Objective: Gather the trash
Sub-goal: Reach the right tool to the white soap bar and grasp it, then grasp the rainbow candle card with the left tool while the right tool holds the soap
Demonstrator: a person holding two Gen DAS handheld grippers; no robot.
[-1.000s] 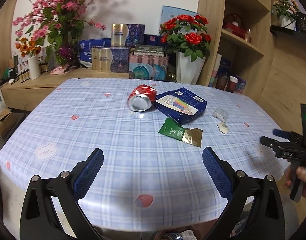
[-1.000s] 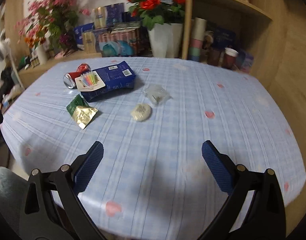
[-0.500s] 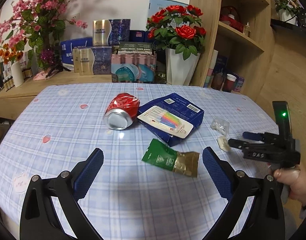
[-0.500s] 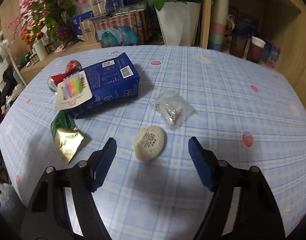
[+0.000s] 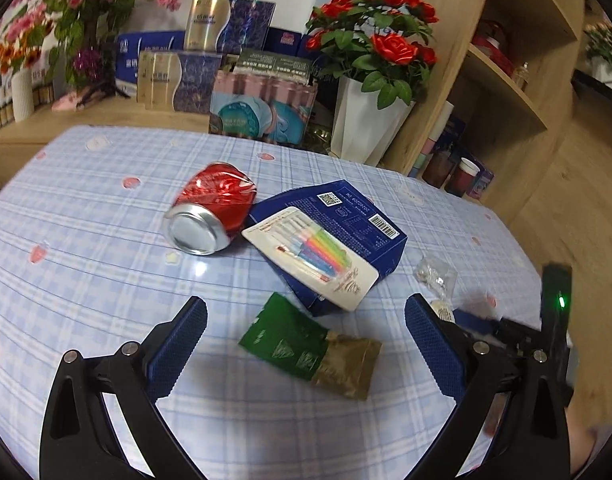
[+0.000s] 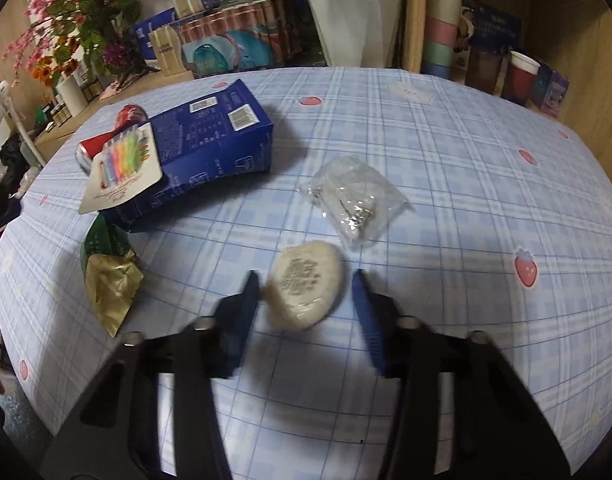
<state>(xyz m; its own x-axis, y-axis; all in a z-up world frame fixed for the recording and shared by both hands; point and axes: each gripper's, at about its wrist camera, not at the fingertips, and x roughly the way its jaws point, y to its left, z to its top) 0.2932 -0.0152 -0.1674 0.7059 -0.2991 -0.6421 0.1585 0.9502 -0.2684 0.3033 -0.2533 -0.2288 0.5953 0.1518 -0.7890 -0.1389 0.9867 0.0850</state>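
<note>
Trash lies on a table with a blue checked cloth (image 5: 86,240): a crushed red can (image 5: 212,212), a blue box (image 5: 345,216) with a marker card (image 5: 309,256) on it, a green and gold wrapper (image 5: 306,344), a clear plastic bag (image 6: 353,196) and a round white packet (image 6: 304,290). My left gripper (image 5: 306,308) is open, low over the table, with the wrapper lying between its fingers. My right gripper (image 6: 304,280) straddles the white packet and its jaws are closing. The left pad is at the packet's edge; a small gap shows at the right pad.
A white vase of red roses (image 5: 365,128) and stacked gift boxes (image 5: 262,104) stand just behind the table's far edge. A wooden shelf unit (image 5: 485,100) with cups rises at the back right. A hand shows at the lower right edge of the left wrist view.
Both grippers moved forward and lower over the table. The left one now frames the green wrapper. The right one came down around the white packet and its jaws narrowed a lot.
</note>
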